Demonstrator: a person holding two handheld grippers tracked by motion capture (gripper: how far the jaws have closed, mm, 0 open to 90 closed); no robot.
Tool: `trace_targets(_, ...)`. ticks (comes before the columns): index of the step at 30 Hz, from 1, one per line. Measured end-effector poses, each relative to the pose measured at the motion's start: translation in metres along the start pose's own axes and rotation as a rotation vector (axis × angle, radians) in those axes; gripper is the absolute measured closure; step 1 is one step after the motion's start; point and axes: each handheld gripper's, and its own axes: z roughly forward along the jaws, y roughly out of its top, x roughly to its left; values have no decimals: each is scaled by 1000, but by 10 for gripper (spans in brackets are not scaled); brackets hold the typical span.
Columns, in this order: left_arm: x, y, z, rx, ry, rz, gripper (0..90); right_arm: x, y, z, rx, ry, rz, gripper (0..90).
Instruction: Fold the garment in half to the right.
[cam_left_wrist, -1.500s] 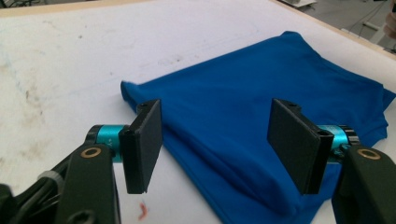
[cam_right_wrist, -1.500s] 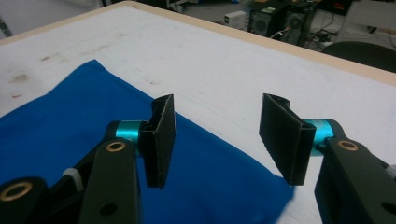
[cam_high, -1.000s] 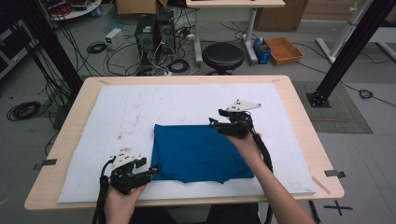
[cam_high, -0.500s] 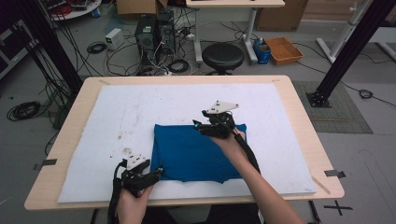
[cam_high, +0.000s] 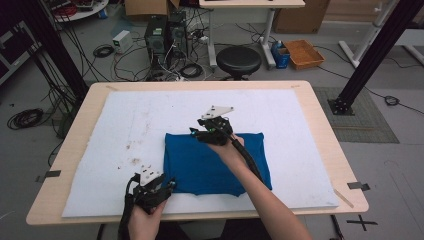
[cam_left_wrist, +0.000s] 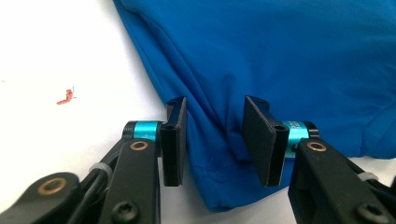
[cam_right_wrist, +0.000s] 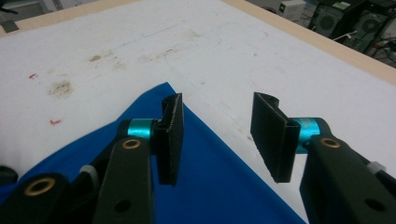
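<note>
Reaching in from the bottom edge of the high view, your right forearm crosses diagonally up and to the left over the blue cloth (cam_high: 215, 162), and your right hand (cam_high: 227, 147) holds the right gripper (cam_high: 207, 134) near the cloth's upper left corner, a little above the middle of the frame. In the right gripper view its jaws stand wide apart, with nothing between them, and the edge of the cloth runs under them on the white mat (cam_right_wrist: 233, 56). Your left hand (cam_high: 145, 217) comes in at the lower left of the high view, and the left gripper (cam_high: 162, 186) points to the right at the cloth's lower left corner. In the left gripper view its jaws are also wide apart, one on each side of a fold at that corner, not yet closed on it. The cloth lies flat on the mat in the lower middle of the high view, on the wooden table (cam_high: 320, 125).
</note>
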Motion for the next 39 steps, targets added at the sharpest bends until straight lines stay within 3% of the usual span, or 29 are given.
trace_targets(8,2,-1,0,-5,-12,-19,614,13,16,51,66,31,1,617)
trace_targets(23,5,-1,0,-2,-30,-26,617,27,19,116,174,56,60,658)
trace_targets(28,6,-1,0,-5,-34,-42,626,30,16,129,218,52,69,708)
trace_targets(33,6,-1,0,-4,-30,-51,633,30,15,132,240,57,55,861)
trace_targets(39,9,1,0,3,-71,-67,764,30,20,124,216,62,45,877)
